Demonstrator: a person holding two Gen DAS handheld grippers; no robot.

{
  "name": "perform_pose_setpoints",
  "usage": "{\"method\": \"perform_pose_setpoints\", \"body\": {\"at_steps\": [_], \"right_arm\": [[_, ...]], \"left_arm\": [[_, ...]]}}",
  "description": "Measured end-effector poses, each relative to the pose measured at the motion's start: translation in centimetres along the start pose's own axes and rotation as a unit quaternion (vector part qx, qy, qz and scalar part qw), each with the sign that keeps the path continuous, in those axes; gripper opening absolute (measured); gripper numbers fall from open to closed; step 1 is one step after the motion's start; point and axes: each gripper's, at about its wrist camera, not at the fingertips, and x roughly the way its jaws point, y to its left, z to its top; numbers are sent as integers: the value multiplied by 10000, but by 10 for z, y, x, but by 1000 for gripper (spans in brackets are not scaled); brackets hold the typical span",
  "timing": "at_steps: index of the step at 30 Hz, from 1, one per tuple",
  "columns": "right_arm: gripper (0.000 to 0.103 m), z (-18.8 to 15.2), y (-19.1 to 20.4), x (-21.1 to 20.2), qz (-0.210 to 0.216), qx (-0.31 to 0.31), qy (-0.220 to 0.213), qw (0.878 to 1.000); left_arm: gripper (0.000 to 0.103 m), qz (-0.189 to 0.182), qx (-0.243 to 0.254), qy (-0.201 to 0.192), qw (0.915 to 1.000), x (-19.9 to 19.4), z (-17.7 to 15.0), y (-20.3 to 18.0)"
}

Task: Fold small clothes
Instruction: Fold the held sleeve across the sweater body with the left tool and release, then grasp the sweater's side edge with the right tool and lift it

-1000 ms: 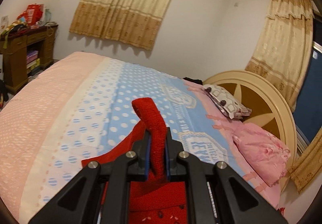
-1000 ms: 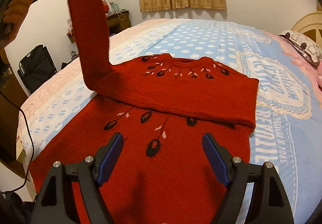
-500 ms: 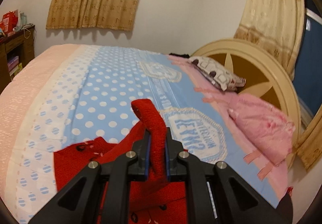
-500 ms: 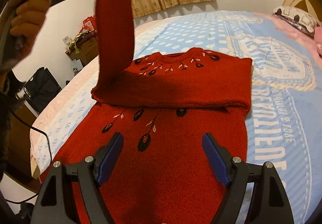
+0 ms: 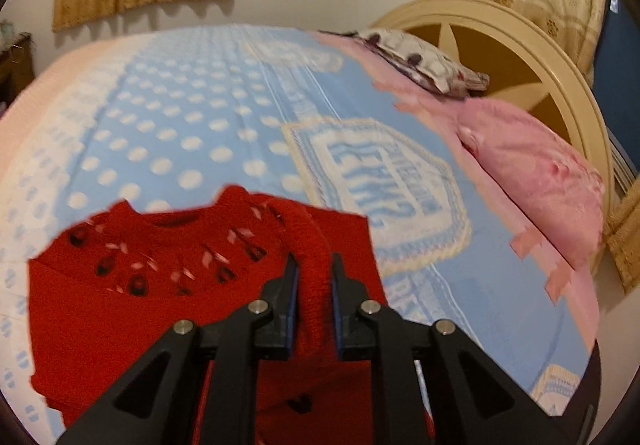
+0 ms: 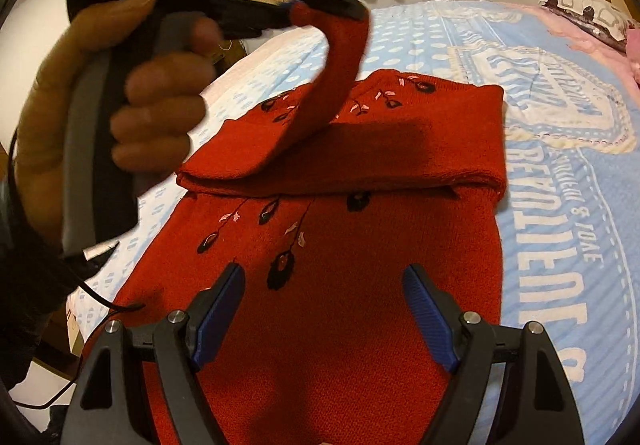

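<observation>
Red knitted sweater (image 6: pixel 340 285) with dark flower embroidery lies face up on the blue polka-dot bedspread (image 6: pixel 560 205), one sleeve already folded flat across the chest. Its other sleeve (image 6: pixel 344 57) arcs up from the shoulder to the left gripper (image 5: pixel 312 277), gripped by a hand (image 6: pixel 132 93), and the cuff sits between the blue pads while the jaws are opening, so the hold looks about to go. The right gripper (image 6: pixel 324 309) hovers above the lower body of the sweater with its jaws wide apart and nothing in them. I reckon the risk is the sleeve dropping from this height: released too soon it could land crooked or bunched over the neckline rather than flat along the first fold. The loose knit might also snag on a pad. A pink pillow (image 5: pixel 532 169) and a patterned one (image 5: pixel 420 61) rest near the cream headboard (image 5: pixel 520 45), well apart from the work.
</observation>
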Motion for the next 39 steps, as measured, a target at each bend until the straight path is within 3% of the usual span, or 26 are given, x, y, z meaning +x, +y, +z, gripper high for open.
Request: {"method": "perform_pose_setpoints", "body": {"at_steps": [3,5,6,8,13,17,19,22,26,32,37,39], "right_arm": [[82,-1,-3,1,94,72,29,9999],[82,-1,-6,3,154,153,65,9997],[82,0,-7,4,166,184,77,9997],[82,-1,-9,4,183,232,84,9995],[82,1,-10,5,174,251,85,9995],[82,1,-13,4,204,319,46,9993],[82,0,-15,3,209,401,50,9990],[82,0,-18,4,162,506,46,9986],[82,-1,-19,-2,-74,556,-32,9984],[82,-1,-16,-14,-391,521,-156,9978],[82,-2,-17,-7,-538,542,-5,9971],[82,-2,-13,-3,-579,465,51,9972]], "left_arm": [[39,-78,160,-53,9998,-8,-3,-1],[72,34,208,-173,9996,-18,-7,5],[76,69,231,-244,9994,-23,-9,11],[77,222,347,-340,9986,-34,-18,24],[77,1347,693,-379,9877,-58,-64,79],[79,2225,365,-270,9739,-76,-107,144],[80,2423,164,-38,9701,-77,-121,170],[80,2474,-201,216,9685,-78,-136,198],[80,2191,-509,276,9740,-70,-134,206],[80,1736,-618,105,9828,-76,-133,199],[80,1829,-497,80,9818,-89,-143,197],[85,1746,-567,46,9830,-90,-143,200]]}}
